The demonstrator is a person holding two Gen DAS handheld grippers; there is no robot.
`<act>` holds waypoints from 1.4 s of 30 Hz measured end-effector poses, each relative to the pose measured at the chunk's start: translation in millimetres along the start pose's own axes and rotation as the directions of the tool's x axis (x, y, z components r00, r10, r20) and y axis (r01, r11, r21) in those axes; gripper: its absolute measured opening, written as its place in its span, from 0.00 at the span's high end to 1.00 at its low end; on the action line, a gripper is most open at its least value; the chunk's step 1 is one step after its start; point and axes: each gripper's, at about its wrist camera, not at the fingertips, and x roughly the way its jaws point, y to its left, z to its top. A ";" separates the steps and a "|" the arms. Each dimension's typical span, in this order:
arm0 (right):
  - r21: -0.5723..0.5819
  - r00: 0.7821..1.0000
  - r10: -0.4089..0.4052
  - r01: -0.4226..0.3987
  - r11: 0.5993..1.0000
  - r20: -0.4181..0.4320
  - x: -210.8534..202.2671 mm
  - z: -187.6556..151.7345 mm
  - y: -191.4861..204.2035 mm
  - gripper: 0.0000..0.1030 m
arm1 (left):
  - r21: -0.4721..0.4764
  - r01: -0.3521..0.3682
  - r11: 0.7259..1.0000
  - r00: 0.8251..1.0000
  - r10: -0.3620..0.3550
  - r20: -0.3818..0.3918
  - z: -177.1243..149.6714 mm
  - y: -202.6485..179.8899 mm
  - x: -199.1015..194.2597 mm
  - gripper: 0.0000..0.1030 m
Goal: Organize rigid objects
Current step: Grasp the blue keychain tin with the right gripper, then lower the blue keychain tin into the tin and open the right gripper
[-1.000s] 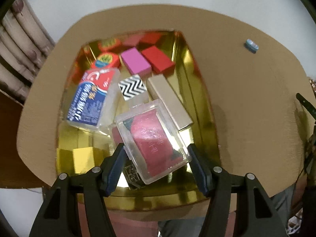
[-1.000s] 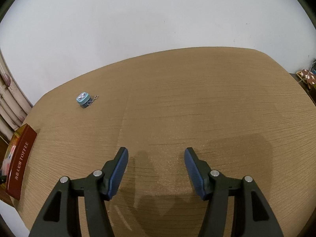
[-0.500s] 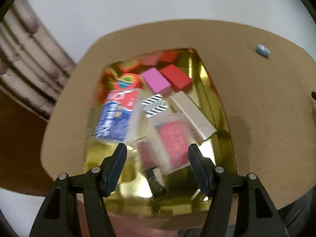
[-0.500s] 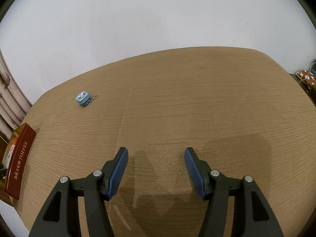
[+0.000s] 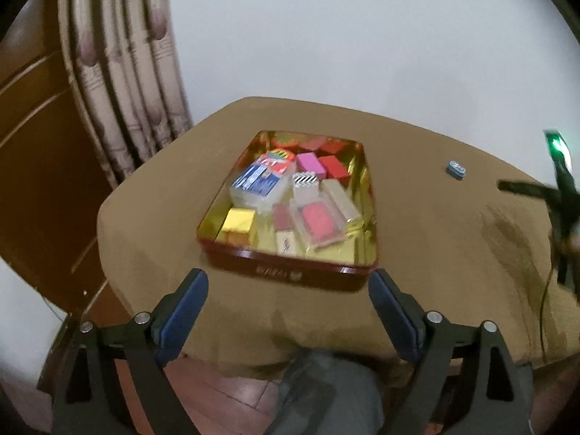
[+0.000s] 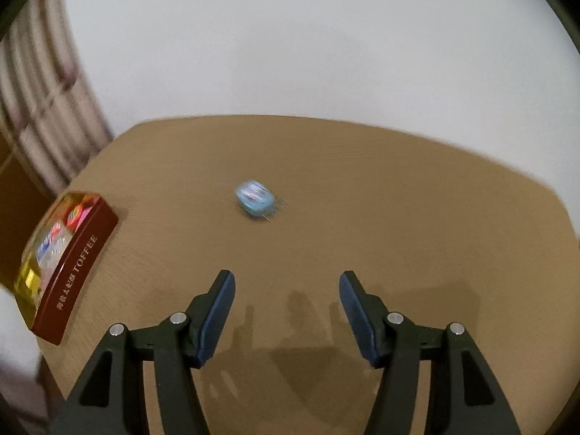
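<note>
A red toffee tin with a gold inside (image 5: 290, 272) sits on the brown table and holds several small boxes, among them a clear case with a red card (image 5: 319, 223), a blue and white pack (image 5: 259, 181) and a gold cube (image 5: 239, 221). My left gripper (image 5: 288, 308) is open and empty, well back from the tin, near the table's front edge. A small light-blue keychain box (image 6: 255, 199) lies on the table, also in the left wrist view (image 5: 456, 169). My right gripper (image 6: 286, 311) is open and empty, short of the blue box. The tin (image 6: 78, 264) is at its left.
A curtain (image 5: 119, 83) and a wooden door (image 5: 32, 145) stand left of the table. A white wall is behind. The other gripper's dark body (image 5: 554, 195) shows at the right edge of the left wrist view. A person's leg (image 5: 326, 391) is below the table edge.
My left gripper has let go of the clear case, now lying in the tin, and pulled back and up. My right gripper has turned left toward the blue keychain box, which is now nearer.
</note>
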 end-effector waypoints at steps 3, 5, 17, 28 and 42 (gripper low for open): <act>-0.088 0.998 -0.023 0.018 0.996 -0.053 28.0 25.6 19.9 0.40 | -0.024 -0.030 0.999 0.999 0.029 -0.022 -11.6 9.1 2.2 0.15; -0.165 0.996 -0.043 0.030 0.986 -0.075 47.2 39.9 32.6 0.40 | -0.041 -0.039 0.998 0.998 0.037 -0.049 -18.0 16.8 9.0 0.15; -0.331 0.986 -0.054 -0.001 0.944 -0.156 114.7 72.8 43.6 0.40 | -0.128 -0.058 0.990 0.978 0.031 -0.208 -35.8 44.6 51.3 0.15; -0.279 0.977 -0.029 -0.032 0.960 -0.211 114.5 62.6 49.7 0.69 | -0.117 -0.100 0.988 0.982 0.079 -0.169 -37.6 45.2 44.7 0.15; -0.337 0.889 0.393 -0.454 0.825 -0.237 -16.1 46.7 218.5 0.69 | -0.120 -0.103 0.987 0.978 0.078 -0.195 -45.7 57.1 32.8 0.15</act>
